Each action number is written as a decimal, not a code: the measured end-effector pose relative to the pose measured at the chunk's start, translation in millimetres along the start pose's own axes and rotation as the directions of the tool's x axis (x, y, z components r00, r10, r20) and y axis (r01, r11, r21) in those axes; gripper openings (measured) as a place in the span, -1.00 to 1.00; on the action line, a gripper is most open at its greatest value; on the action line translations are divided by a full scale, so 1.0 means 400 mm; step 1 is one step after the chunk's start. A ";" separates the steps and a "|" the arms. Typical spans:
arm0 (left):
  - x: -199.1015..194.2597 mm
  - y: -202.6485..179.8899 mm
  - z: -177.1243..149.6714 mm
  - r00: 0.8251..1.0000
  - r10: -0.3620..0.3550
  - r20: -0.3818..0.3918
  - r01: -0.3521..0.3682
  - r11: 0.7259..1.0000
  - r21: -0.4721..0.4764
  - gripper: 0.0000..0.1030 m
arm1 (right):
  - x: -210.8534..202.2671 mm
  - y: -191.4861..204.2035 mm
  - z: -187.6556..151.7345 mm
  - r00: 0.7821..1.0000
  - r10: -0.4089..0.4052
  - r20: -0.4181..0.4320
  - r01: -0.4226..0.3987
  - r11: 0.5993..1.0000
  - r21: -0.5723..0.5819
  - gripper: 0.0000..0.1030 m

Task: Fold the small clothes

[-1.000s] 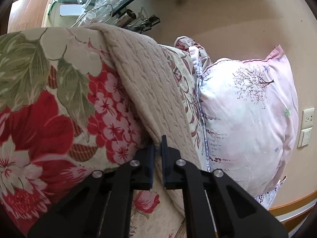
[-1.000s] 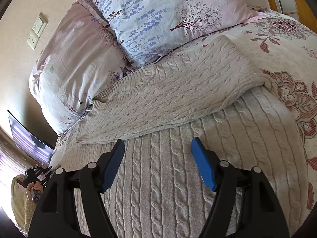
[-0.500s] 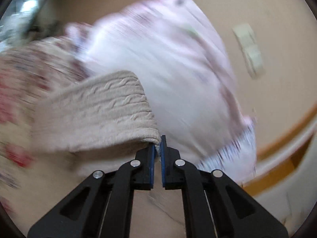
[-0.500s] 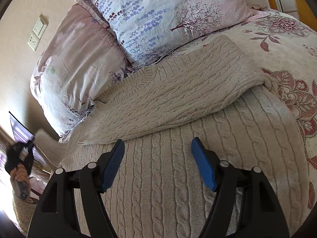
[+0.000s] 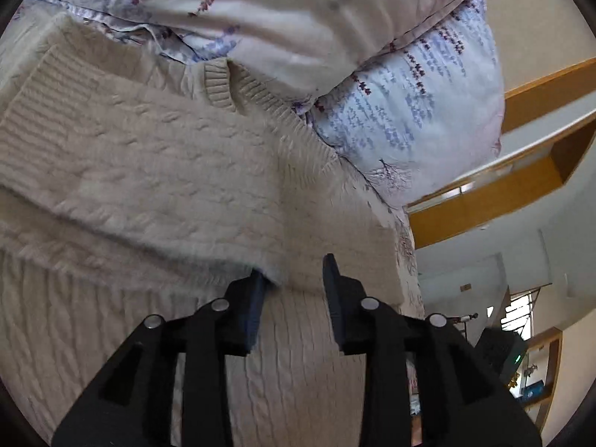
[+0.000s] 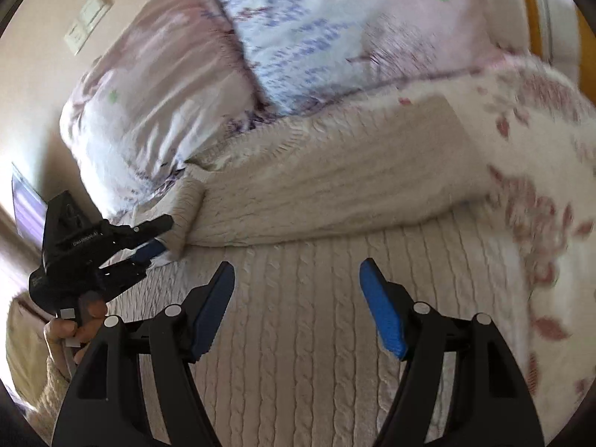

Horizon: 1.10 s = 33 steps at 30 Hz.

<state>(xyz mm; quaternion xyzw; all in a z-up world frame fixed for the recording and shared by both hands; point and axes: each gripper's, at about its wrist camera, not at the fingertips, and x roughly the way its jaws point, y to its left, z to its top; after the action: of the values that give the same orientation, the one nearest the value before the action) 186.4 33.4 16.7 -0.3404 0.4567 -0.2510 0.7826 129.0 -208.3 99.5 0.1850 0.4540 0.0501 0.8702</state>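
One cream cable-knit sweater point(image 5: 156, 164) was counted on the bed, with two of its sleeves seen folded across the body. Two pillows were counted: one pink point(image 6: 149, 111), one pale blue with a floral print point(image 6: 335, 29). Two grippers were noted, the left gripper point(image 5: 294, 279) and the right gripper point(image 6: 298, 279). One hand point(image 6: 74, 327) was seen. One wall switch plate point(image 6: 87, 18) was recorded.

cream cable-knit sweater point(image 5: 156, 171), floral pillows point(image 5: 409, 111)

No readable text anywhere.
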 end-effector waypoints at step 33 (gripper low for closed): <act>-0.262 0.306 0.021 0.976 0.089 0.197 -0.028 0.956 -0.292 -0.53 | 0.165 0.276 0.112 0.986 0.056 0.157 -0.030 0.986 -0.166 -0.84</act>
<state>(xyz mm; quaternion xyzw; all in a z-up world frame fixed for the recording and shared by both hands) 156.0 188.4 -16.4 -0.4610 0.4139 -0.1215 0.7755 212.4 -101.6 112.4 0.1263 0.3722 0.0908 0.9150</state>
